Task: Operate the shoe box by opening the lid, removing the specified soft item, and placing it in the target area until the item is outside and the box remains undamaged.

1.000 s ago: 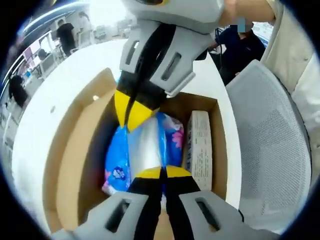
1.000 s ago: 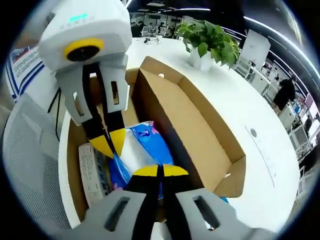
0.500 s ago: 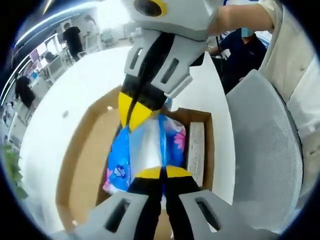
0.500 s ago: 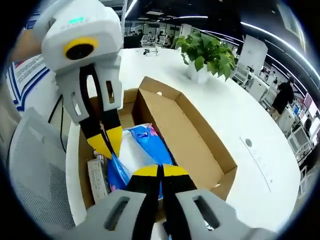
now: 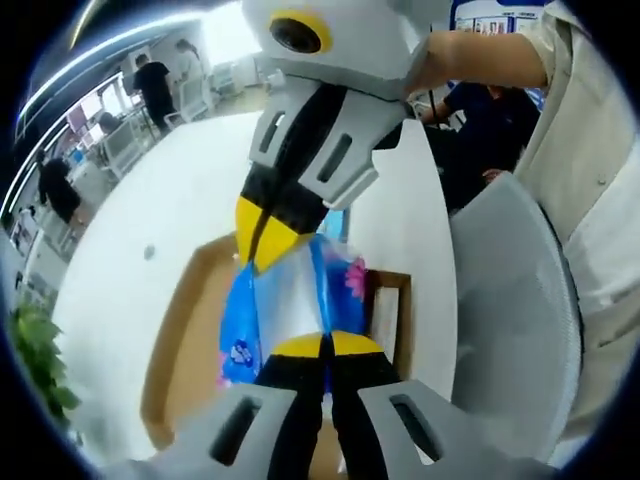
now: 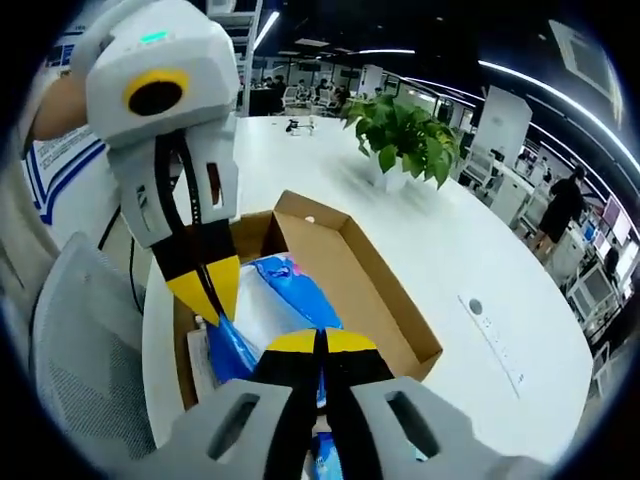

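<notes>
**Blue soft pack held above the open box**

Blue-and-white soft pack point(image 5: 290, 300) hangs above the cardboard shoe box point(image 6: 385, 300), lid open. The left gripper point(image 5: 322, 345) and right gripper point(image 6: 320, 340) are each clamped on 1 end. Raise both ends level, clear the box walls, then carry it sideways to the white table point(image 6: 480, 250).

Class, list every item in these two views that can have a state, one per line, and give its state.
shoe box: open, lid folded back, upright on the table.
blue soft pack: gripped at both ends, held above the box.
white carton: lying inside the box.
left gripper: shut on the pack.
right gripper: shut on the pack.
potted plant: upright on the table.
</notes>
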The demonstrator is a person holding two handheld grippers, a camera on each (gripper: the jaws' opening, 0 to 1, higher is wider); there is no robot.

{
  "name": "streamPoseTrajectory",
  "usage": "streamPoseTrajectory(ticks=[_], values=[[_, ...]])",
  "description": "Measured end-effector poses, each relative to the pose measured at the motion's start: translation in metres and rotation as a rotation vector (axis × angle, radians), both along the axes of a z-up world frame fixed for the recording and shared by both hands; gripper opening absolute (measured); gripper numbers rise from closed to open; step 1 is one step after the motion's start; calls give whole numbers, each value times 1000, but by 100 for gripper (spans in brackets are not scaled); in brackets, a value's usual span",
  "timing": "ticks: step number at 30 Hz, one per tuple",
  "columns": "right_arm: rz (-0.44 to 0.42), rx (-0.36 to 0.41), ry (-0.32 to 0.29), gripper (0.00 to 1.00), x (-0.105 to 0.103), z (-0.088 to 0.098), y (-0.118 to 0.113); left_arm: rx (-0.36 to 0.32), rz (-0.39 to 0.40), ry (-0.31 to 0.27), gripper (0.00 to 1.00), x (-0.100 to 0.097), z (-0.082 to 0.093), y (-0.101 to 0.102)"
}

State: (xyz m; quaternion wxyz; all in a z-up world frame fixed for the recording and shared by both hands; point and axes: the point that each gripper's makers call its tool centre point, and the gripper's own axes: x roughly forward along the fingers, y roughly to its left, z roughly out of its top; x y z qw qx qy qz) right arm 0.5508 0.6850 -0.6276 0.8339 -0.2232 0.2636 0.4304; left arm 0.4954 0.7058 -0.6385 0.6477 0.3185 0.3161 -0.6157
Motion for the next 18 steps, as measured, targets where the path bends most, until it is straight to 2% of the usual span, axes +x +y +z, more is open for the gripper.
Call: streamPoseTrajectory(ticks=[9,18], values=[[-2,8,-38,0,-3,25,-29,-22,1,-23,0,2,25,-26],[-7,-18,-65,0,-11,34,-59,-44,-47,-36,0,-3,40,-61]])
